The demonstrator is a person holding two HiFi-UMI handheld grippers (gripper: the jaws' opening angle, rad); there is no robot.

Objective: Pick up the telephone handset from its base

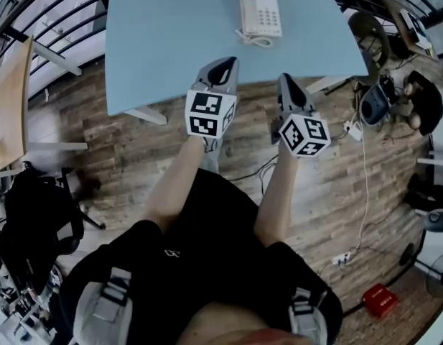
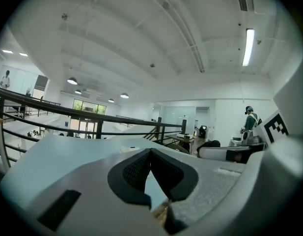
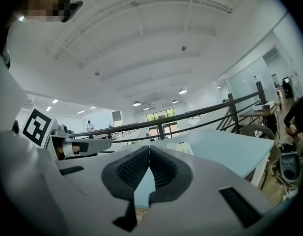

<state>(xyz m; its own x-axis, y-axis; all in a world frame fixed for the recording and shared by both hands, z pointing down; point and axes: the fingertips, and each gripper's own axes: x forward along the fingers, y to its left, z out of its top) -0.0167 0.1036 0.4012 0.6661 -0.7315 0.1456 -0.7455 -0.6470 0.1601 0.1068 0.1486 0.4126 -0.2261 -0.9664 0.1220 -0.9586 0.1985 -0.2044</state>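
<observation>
A white telephone (image 1: 260, 14) lies at the far side of the light blue table (image 1: 156, 42), its handset (image 1: 247, 11) resting on the base's left side with a coiled cord in front. Both grippers hover near the table's front edge, well short of the phone. My left gripper (image 1: 222, 66) is shut and empty, and its pads meet in the left gripper view (image 2: 151, 152). My right gripper (image 1: 286, 82) also shows its pads together with nothing between them (image 3: 149, 149). In the right gripper view the telephone (image 3: 183, 147) appears small, just right of the jaws.
The table stands on a wooden floor (image 1: 329, 192) with cables. A round chair (image 1: 370, 38) and bags stand at the right, a black chair (image 1: 42, 214) and a wooden desk (image 1: 7, 106) at the left, and a red box (image 1: 380, 300) at the lower right. Railings run behind the table.
</observation>
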